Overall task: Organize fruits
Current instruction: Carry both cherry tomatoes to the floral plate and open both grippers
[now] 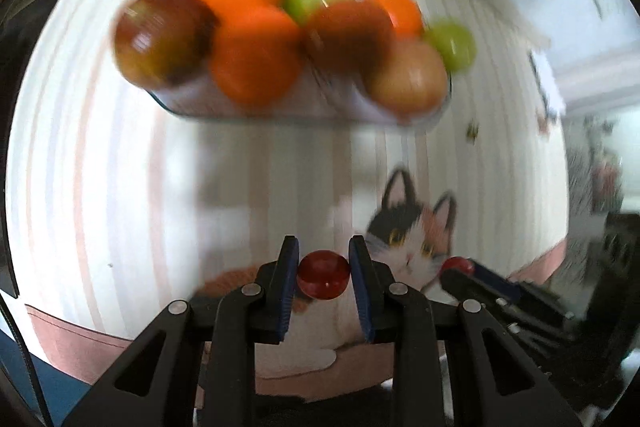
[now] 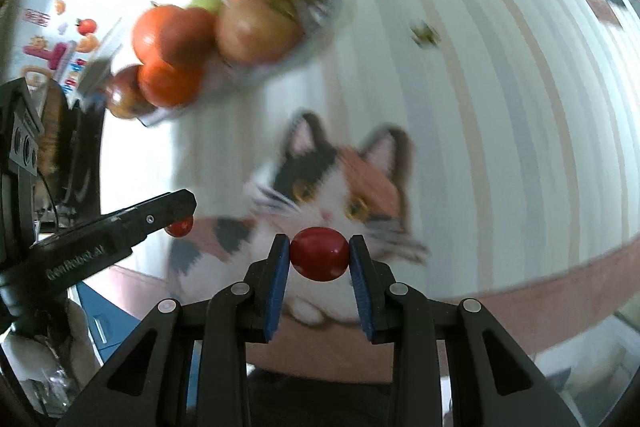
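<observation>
Here the left gripper [image 1: 324,277] is clenched on a small red fruit [image 1: 323,275], and the right gripper [image 2: 319,254] grips another red fruit [image 2: 319,253] between its blue pads. Ahead of both, a clear bowl [image 1: 240,107] holds oranges [image 1: 256,57], green fruits and brownish ones on the striped cat cloth [image 2: 500,107].

Both fisheye views look forward and down along their own fingers at the striped surface [image 1: 100,187], from close above. They share the cat print [image 2: 340,187] and the fruit bowl [image 1: 304,107] (upper centre on the left wrist, upper left on the right).
</observation>
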A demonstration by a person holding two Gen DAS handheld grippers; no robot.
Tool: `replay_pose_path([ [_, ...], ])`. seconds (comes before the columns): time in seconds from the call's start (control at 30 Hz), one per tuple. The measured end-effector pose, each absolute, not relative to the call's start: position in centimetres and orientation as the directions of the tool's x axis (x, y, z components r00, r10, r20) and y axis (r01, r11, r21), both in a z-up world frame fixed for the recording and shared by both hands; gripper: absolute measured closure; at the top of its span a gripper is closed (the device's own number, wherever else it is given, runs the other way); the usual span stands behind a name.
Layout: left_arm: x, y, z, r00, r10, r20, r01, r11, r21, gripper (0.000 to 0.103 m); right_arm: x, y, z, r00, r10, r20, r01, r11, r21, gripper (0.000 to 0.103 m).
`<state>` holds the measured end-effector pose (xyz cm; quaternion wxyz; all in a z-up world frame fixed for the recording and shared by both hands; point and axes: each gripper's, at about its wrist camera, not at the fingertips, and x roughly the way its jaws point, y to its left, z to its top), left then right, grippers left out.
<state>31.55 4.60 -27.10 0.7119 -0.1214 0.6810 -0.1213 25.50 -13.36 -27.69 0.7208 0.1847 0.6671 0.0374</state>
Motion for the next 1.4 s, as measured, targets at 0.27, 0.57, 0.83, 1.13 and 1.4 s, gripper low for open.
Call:
replay_pose_path([
  [0.27, 33.5, 9.7, -26.0, 0.230, -0.323, -0.918, -0.132, 0.924, -0.358, 0.079, 31.2, -9.5, -25.8, 0.264, 0.304, -0.916, 0.070, 0.941, 0.332, 0.070],
  [0.57, 35.9, 10.4, -27.2, 0.302, -0.245, -0.921, -0.083, 0.956, -0.281, 0.079, 34.7, -5.8, -27.5, 0.335, 0.298, -0.894, -0.037, 0.952, 0.303, 0.070],
  [0.83, 36.3, 9.3, -27.8, 0.322, -0.186, -0.928, 0.000, 0.980, -0.197, 0.079, 36.4, -3.9, -28.8, 0.346, 0.264, -0.901, -0.072, 0.964, 0.255, 0.070],
  [1.13, 36.1, 9.5, -27.4, 0.316, -0.159, -0.935, -0.004, 0.986, -0.169, 0.074, 37.4, -3.1, -29.9, 0.329, 0.266, -0.906, -0.091, 0.964, 0.250, 0.060],
  [1.4, 34.9, 10.4, -25.9, 0.347, -0.134, -0.928, -0.024, 0.988, -0.151, 0.042, 35.9, -3.1, -28.4, 0.351, 0.302, -0.886, -0.104, 0.953, 0.284, 0.013],
])
